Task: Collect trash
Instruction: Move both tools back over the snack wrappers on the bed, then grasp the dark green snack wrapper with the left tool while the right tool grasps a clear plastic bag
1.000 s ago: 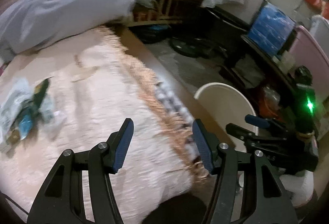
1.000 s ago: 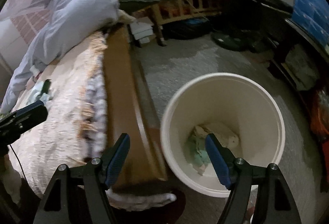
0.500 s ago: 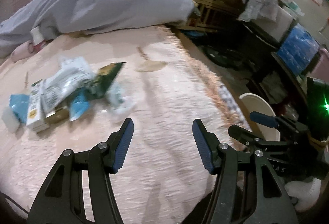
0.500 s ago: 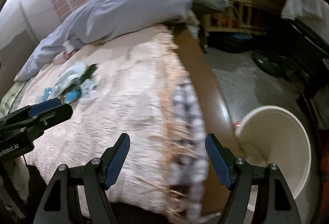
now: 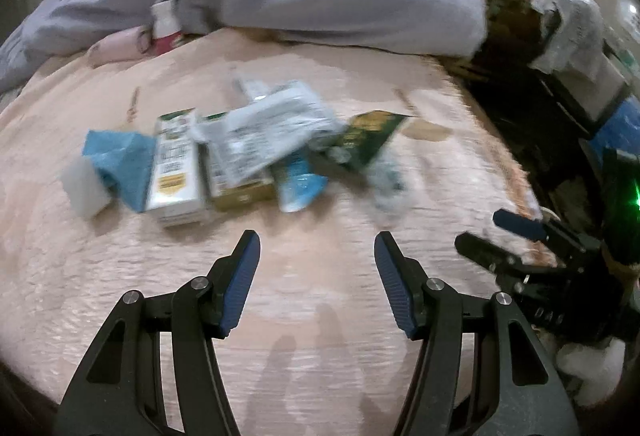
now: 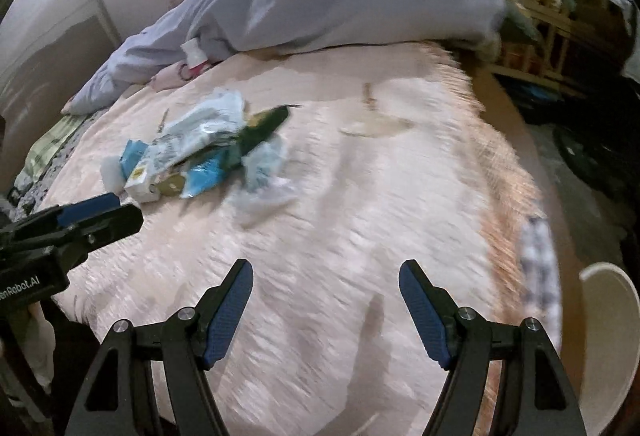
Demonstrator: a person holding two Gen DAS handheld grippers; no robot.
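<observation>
Bed [image 5: 320, 276] fills both views, with a pile of trash [image 5: 240, 148] mid-bed toward the headboard edge, and the bin [image 6: 608, 336] on the floor off the right edge. I'm on the reach-in step, I think: left gripper [image 5: 316, 260] and right gripper [image 6: 326, 288] both have fingers spread wide, holding nothing. Next I need to close on one wrapper.
</observation>
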